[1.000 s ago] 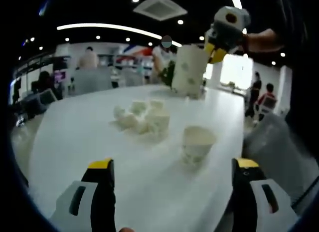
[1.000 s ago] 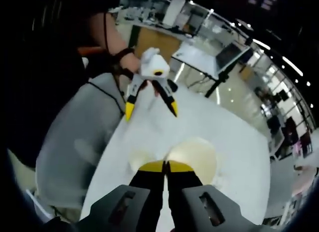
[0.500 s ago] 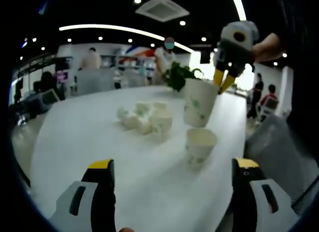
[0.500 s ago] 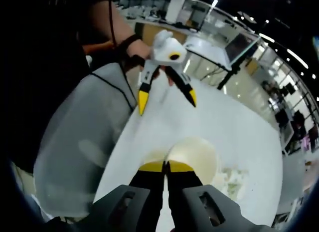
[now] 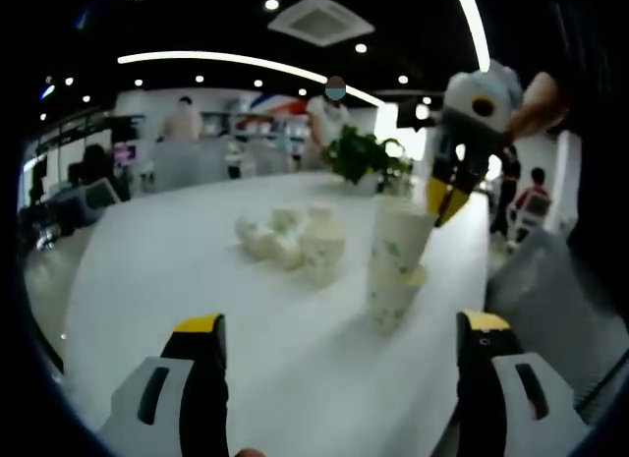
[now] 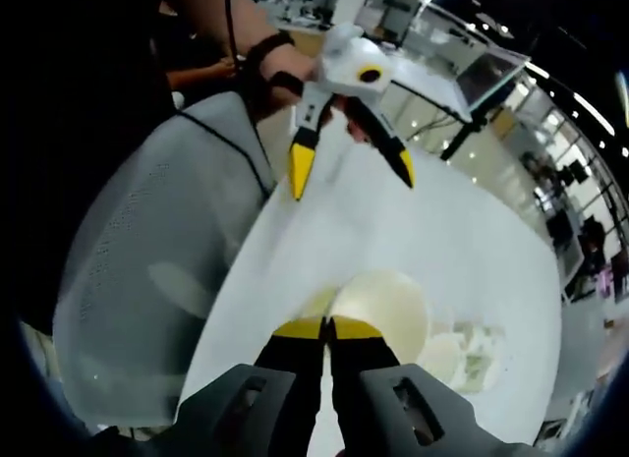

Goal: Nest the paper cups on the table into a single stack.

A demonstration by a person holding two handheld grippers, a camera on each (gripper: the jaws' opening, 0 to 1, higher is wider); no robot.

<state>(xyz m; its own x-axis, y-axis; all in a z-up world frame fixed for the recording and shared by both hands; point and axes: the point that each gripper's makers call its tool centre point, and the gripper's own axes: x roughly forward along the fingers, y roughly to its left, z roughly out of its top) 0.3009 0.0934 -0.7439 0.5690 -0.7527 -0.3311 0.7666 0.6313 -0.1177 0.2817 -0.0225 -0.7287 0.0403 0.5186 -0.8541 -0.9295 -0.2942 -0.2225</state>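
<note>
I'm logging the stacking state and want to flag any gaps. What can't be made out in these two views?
- Left gripper view: the pile of cups is too blurred and overexposed to count.
- Left gripper view: how deep the held cup sits in the lower cup; its base is hidden inside.
- Right gripper view: the right claw hides part of the held cup's rim and its grip point.
- Right gripper view: the lower cup is largely hidden beneath the held cup.

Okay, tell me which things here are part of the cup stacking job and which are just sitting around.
Part of the job: held paper cup, standing paper cup, cluster of paper cups, right gripper, left gripper.
Just around: potted plant, grey chair.
</note>
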